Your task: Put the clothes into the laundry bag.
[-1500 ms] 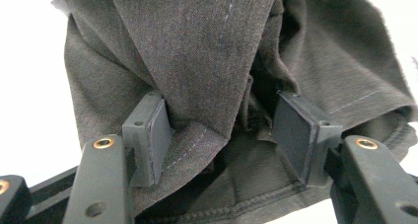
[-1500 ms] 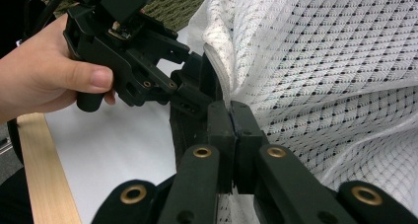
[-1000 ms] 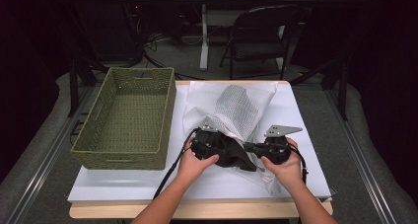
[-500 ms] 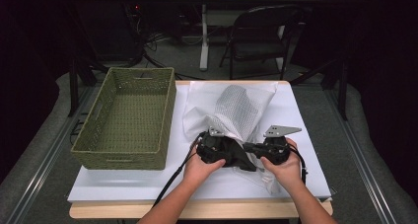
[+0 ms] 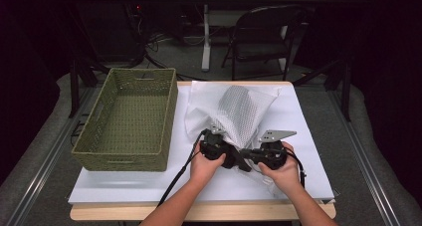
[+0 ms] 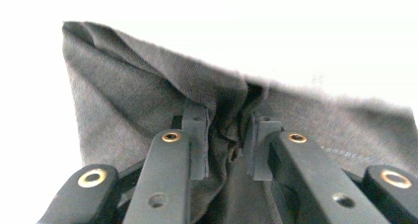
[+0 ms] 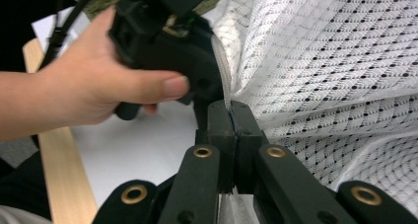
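The mesh laundry bag [image 5: 244, 111] lies on the white-covered counter [image 5: 308, 136], just right of centre, with its open end at 6 o'clock near the person's hands. A dark grey garment [image 6: 148, 100] sits at that opening, between the two tools.

Left tool [image 5: 230, 159]: jaws nearly together, clamped on a gathered fold of the dark grey garment, as the left gripper view shows. The left hand [image 5: 204, 161] holds it at the bag's mouth.

Right tool [image 5: 249, 156]: jaws pressed together on the white edge of the mesh laundry bag, pinching the fabric, as the right gripper view shows. The right hand [image 5: 283, 171] holds it at 3 o'clock of the left tool, the two tools nearly touching.

A green woven basket [image 5: 130, 119] stands at 9 o'clock of the bag, just beside it.
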